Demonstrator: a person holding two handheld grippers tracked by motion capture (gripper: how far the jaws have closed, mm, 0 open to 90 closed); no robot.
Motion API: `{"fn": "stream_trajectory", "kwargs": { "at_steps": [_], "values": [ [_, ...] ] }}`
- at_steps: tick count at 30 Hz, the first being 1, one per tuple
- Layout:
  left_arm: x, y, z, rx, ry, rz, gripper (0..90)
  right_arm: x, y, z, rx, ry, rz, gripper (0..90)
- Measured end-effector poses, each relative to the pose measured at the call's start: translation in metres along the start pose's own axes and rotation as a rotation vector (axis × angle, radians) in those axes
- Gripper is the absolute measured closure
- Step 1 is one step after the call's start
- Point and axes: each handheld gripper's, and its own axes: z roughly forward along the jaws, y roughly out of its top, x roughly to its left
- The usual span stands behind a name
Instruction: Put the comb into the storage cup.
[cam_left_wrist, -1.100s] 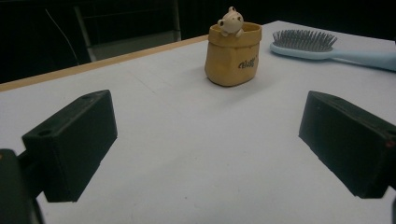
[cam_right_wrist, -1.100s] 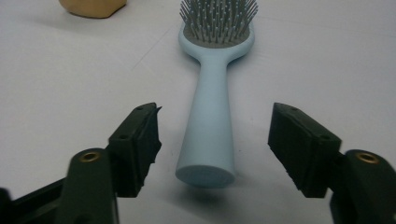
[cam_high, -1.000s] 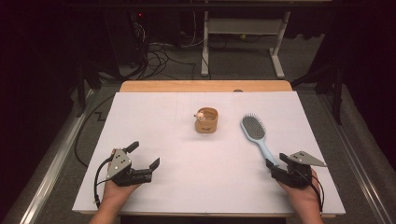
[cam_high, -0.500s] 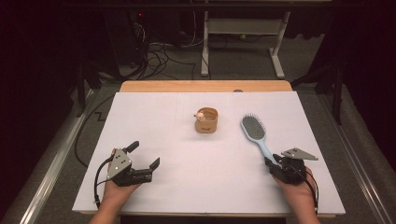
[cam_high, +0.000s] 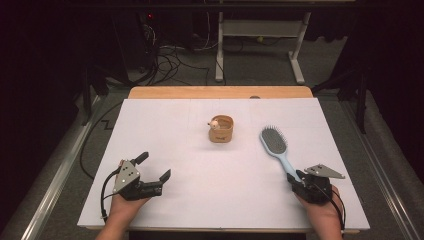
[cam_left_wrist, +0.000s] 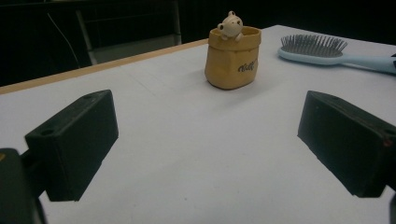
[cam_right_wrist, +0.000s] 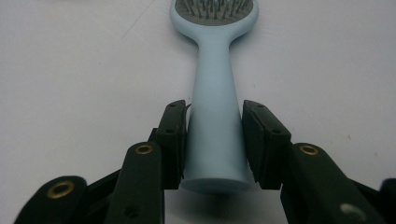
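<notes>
— Fingers (cam_right_wrist: 173, 140) of the right gripper (cam_right_wrist: 215, 140) have just closed; they clamp the brush (cam_right_wrist: 215, 116) by the end of its handle, one pad on each side.

— Where does the brush lie?

— Flat on the table (cam_high: 200, 200), its head at about eleven o'clock from that gripper, bristles up.

— And the left gripper (cam_high: 152, 172)?

— Jaws wide, nothing between them. The cup (cam_high: 221, 129) stands well off at about one o'clock from it.

Light blue hairbrush (cam_high: 278, 148) with grey bristle pad; tan pot (cam_high: 221, 129) with dark lettering, cream figure (cam_left_wrist: 229, 25) on top; white table (cam_high: 200, 200), wooden far edge; black grippers.
</notes>
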Motion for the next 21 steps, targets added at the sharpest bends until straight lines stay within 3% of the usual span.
{"fn": "stream_trajectory", "kwargs": {
  "at_steps": [13,21],
  "values": [
    [0.001,0.000,0.000,-0.006,-0.012,-0.017,5.9,0.002,-0.023,-0.028,0.010,0.004,-0.003,62.9],
    [0.001,0.000,0.000,-0.004,-0.013,-0.020,5.9,0.001,-0.029,-0.035,0.005,0.011,0.004,62.5]
  ]
}}
